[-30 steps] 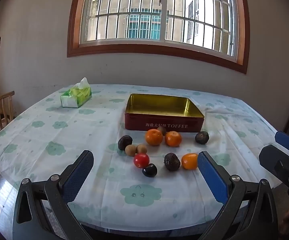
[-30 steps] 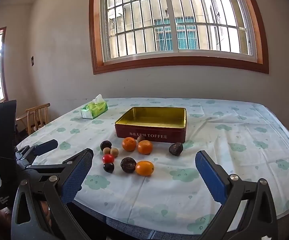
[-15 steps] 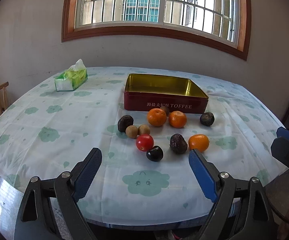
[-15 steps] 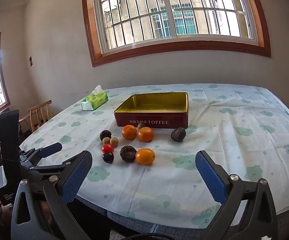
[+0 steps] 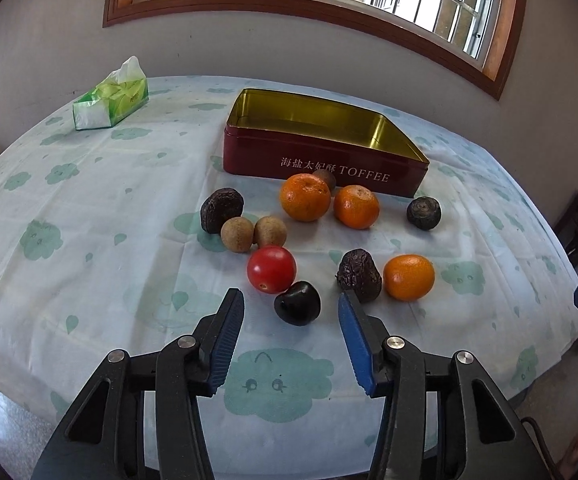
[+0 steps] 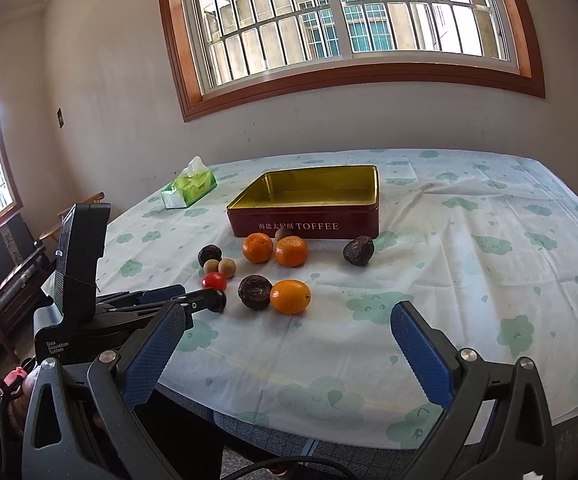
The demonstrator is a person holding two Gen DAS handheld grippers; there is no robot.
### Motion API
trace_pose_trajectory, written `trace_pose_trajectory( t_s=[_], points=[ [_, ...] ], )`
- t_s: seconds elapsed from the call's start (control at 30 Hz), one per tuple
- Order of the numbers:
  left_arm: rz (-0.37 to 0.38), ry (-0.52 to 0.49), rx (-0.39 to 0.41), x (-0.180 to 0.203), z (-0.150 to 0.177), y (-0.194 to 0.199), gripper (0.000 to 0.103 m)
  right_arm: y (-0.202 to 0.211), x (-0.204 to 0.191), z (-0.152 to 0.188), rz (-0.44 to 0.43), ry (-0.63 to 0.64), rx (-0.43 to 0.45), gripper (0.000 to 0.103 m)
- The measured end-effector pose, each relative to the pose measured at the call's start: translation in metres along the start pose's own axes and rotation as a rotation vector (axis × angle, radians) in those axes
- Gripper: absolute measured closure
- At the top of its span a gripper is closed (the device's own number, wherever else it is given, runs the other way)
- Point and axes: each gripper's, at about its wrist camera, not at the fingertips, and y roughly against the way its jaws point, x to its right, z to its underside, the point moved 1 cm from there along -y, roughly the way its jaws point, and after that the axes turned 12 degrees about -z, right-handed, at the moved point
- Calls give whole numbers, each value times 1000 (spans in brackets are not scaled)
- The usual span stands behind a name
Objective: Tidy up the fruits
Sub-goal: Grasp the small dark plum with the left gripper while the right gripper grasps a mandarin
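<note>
**Operator A:** State the left gripper (image 5: pixel 291 312).

**Operator B:** Its jaws have just been closing and stand part-way apart, pads clear of any fruit. The dark plum (image 5: pixel 297 303) lies straight ahead on the tablecloth (image 5: pixel 89 208), level with the fingertips and roughly centred in the gap; no contact is visible.

**Operator A:** Which hand is nearer?

**Operator B:** The left, clearly. The right gripper (image 6: pixel 289 344) stands wide open at the near table edge, well apart from every fruit.

**Operator A:** Any long axis to align with?

**Operator B:** None; the plum is near round, glossy and almost black. The red tomato (image 5: pixel 271 269) is just beside it on the far left, so a clean closure probably needs care there.

**Operator A:** Destination?

**Operator B:** Likely the open toffee tin (image 5: pixel 329 168), beyond the fruit cluster, with nothing in it.
</note>
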Motion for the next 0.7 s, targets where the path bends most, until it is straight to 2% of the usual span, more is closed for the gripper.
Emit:
trace_pose_trajectory(
  t_s=[0.2,0.3,0.37,0.4,0.43,0.7],
  points=[
    [-17,1,-50,3,-1,-17,53,-2,1,1,-8,-5,-13,0],
    [-10,13,-54,1,1,-22,58,-3,1,2,-11,-7,-21,0],
    [-8,4,-55,2,2,-24,66,-4,1,2,-13,-8,-24,0],
    [2,-1,-57,3,3,-25,73,-5,1,2,-14,-9,-26,0],
    [3,-2,-56,4,4,-24,75,-6,1,2,-14,-10,-30,0],
    [18,24,-21,-5,2,-4,75,-13,5,-4,-13,11,-40,0]
  ],
)
